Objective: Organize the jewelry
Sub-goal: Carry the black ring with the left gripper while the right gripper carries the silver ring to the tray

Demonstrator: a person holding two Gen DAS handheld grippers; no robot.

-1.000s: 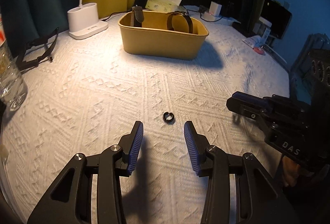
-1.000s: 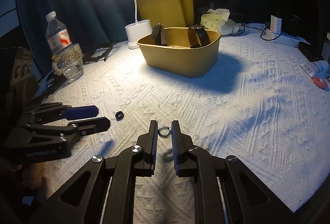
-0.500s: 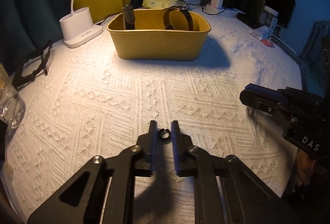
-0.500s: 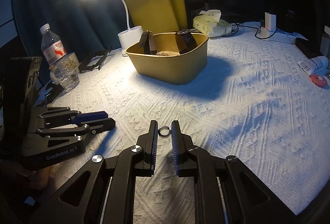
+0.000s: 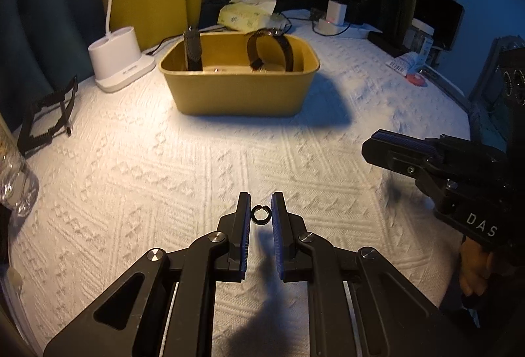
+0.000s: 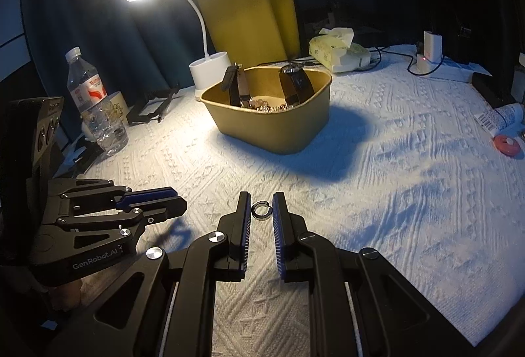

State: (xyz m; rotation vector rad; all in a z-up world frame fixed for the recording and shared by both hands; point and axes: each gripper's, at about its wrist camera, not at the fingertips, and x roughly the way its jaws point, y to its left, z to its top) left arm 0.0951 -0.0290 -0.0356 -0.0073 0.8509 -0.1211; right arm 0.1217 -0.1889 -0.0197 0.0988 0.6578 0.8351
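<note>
My left gripper [image 5: 261, 204] is shut on a small black ring [image 5: 260, 214], held above the white textured cloth [image 5: 164, 179]. My right gripper [image 6: 261, 204] is shut on a silver ring [image 6: 261, 211], also lifted off the cloth. A yellow bin [image 5: 239, 91] stands ahead in the left wrist view and holds two watches [image 5: 272, 50] and other jewelry. The bin [image 6: 275, 123] also shows in the right wrist view. The right gripper appears at the right edge of the left wrist view [image 5: 377, 143]; the left gripper appears at the left of the right wrist view [image 6: 177, 202].
A white desk lamp [image 6: 210, 71] stands behind the bin. A water bottle [image 6: 95, 107] and a black stand [image 6: 154, 104] sit at the left. A tissue pack [image 6: 338, 50], a charger [image 6: 430, 55] and cables lie at the back right. A red disc [image 6: 507, 145] lies at the right.
My left gripper has closed on the black ring and lifted it off the cloth. Both grippers have risen with their rings, and the bin now looks nearer.
</note>
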